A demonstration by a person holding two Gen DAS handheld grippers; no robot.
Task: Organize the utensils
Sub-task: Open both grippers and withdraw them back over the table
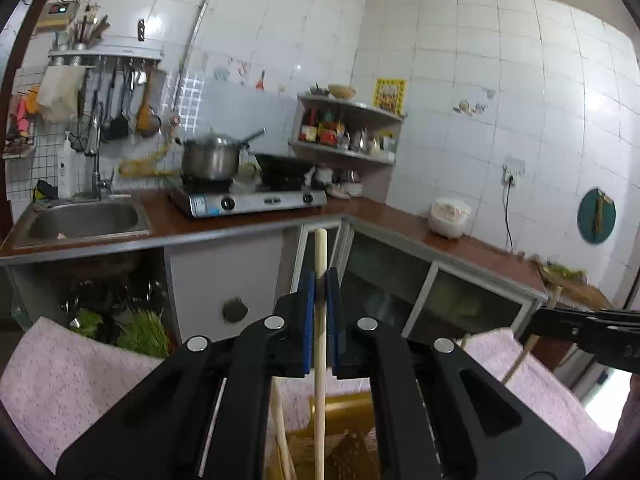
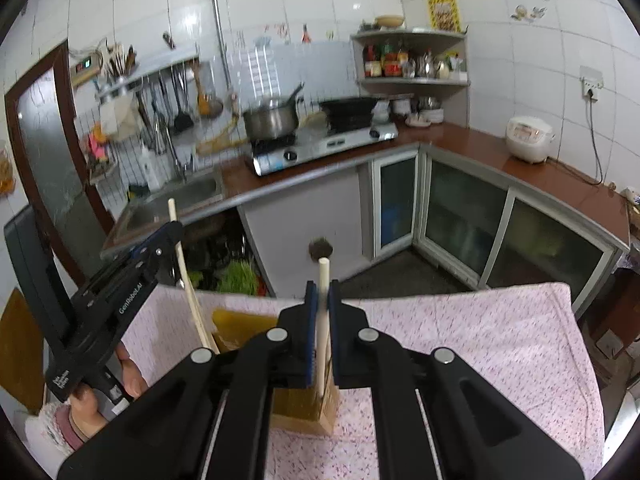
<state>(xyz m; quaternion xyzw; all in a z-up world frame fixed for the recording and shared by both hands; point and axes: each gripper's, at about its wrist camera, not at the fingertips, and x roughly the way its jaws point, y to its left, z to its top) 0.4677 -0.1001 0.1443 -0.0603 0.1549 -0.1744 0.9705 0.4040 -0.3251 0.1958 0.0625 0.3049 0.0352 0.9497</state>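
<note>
My left gripper (image 1: 321,278) is shut on a pale wooden utensil handle (image 1: 320,320) that stands upright, its lower end down in a wooden utensil holder (image 1: 344,412) on the pink cloth. It also shows in the right wrist view (image 2: 176,232), gripping that handle (image 2: 188,280). My right gripper (image 2: 322,292) is shut on a second wooden handle (image 2: 322,320), also upright, its lower end in the same holder (image 2: 320,412). The right gripper shows at the right edge of the left wrist view (image 1: 532,322). What the utensil heads are is hidden inside the holder.
The holder stands on a table with a pink flowered cloth (image 2: 460,340). Beyond are a brown counter (image 2: 480,140) with sink (image 1: 84,220), gas stove (image 1: 248,200) with pot and wok, rice cooker (image 2: 528,138), and cabinets with glass doors (image 2: 460,208).
</note>
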